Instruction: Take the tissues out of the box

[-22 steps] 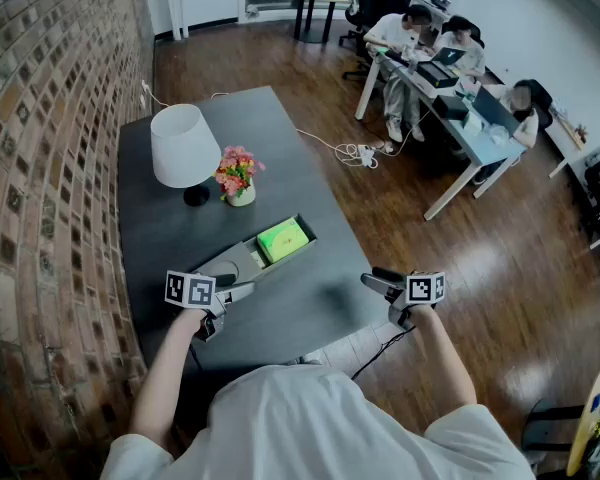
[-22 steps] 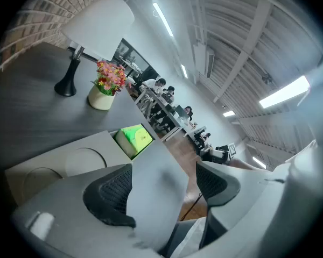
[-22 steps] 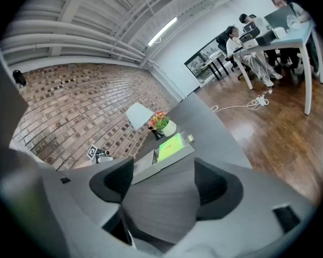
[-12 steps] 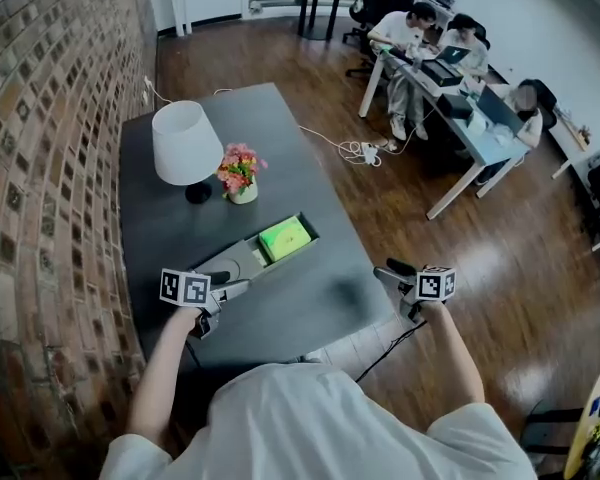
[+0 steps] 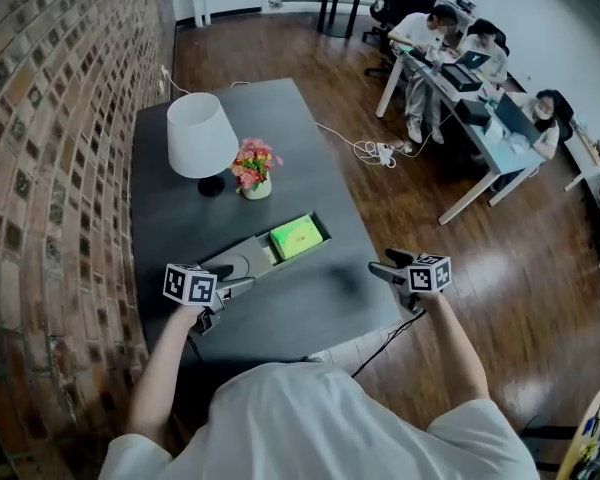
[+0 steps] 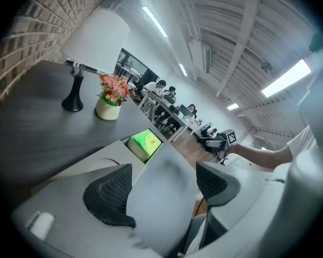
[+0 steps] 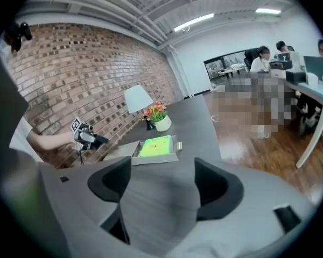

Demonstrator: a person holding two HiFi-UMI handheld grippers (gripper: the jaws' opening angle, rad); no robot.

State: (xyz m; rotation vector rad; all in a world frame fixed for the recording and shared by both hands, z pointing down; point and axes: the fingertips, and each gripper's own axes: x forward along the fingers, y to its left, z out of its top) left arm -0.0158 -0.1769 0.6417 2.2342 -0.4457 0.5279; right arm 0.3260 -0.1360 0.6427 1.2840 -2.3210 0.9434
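Note:
A long grey box (image 5: 238, 263) lies open on the dark table (image 5: 310, 298), and a bright green tissue pack (image 5: 296, 238) shows in its far end. My left gripper (image 5: 238, 282) hovers at the box's near end, open and empty. In the left gripper view the green pack (image 6: 145, 143) lies ahead of the open left gripper (image 6: 164, 184). My right gripper (image 5: 382, 265) hangs over the table's right edge, open, with nothing between its fingers. The right gripper view shows the green pack (image 7: 156, 145) and box (image 7: 124, 150) beyond the right gripper (image 7: 157, 184).
A white lamp (image 5: 202, 138) and a small pot of flowers (image 5: 255, 168) stand on the table behind the box. A brick wall (image 5: 50, 168) runs along the left. People sit at desks (image 5: 460, 58) at the back right, and a cable (image 5: 365, 148) lies on the wooden floor.
The head view has shifted slightly. My right gripper has drifted a little up and to the right, near the table's edge. The left gripper has hardly moved.

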